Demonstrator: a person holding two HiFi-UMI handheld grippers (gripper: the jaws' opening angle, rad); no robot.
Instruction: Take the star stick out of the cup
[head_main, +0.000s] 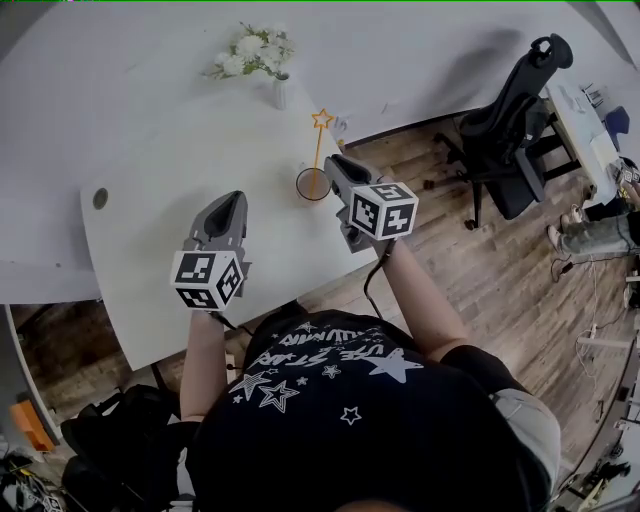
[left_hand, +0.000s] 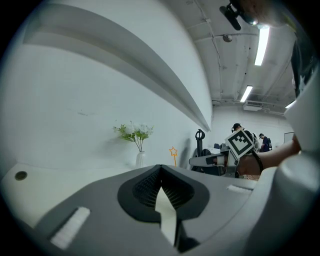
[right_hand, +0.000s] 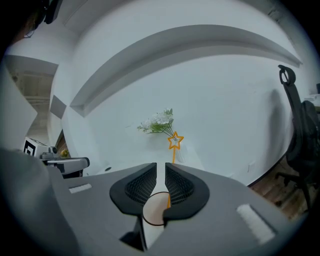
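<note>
The left tool (head_main: 232, 200) hangs over the white worktop (head_main: 150, 200), its jaws together with nothing between them. The right tool (head_main: 335, 162) has its jaws slightly apart just above the cup (head_main: 313, 184), gripping nothing. The star stick (head_main: 318, 145) stands in that cup, leaning away. Beyond it sits a vase of flowers (head_main: 255, 50).
</note>
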